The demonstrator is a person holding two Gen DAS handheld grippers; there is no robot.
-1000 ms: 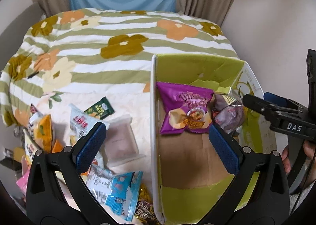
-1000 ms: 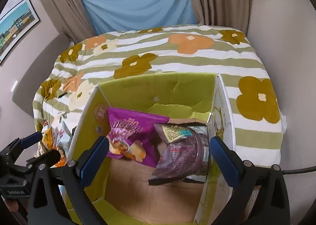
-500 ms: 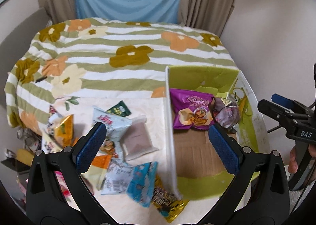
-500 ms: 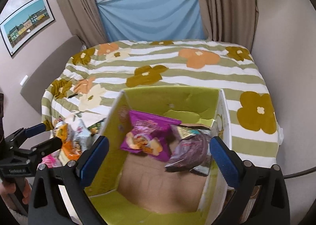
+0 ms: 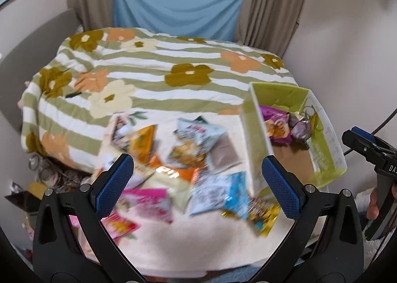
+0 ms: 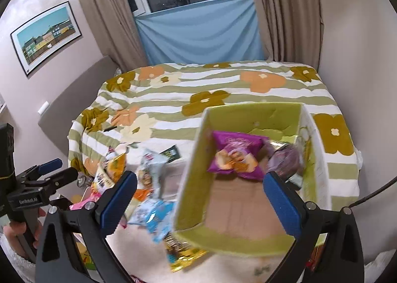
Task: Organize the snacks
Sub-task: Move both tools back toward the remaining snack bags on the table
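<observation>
- I see the bed [image 5: 158,69] filling both views under a striped flowered quilt; its near end carries a cream blanket [image 5: 198,238] whose front edge drops out of sight below my fingers
- The green cardboard box [image 6: 250,114] sits on the right part of the bed, open on top, with bare cardboard floor free in its near half; its near right corner is hidden behind my right finger
- The loose snack packets [image 5: 178,159] lie in a heap on the cream blanket just left of the box, overlapping and too blurred for me to read or count
- A purple snack bag [image 6: 235,154] and a darker plum bag [image 6: 285,159] lie touching at the far end inside the box
- My left hand-held gripper [image 5: 198,183] hangs spread wide and empty above the heap
- My right hand-held gripper [image 6: 201,201] is equally released, empty, over the box's left wall
- A gold wrapper [image 6: 183,255] pokes out by the box's near left corner
</observation>
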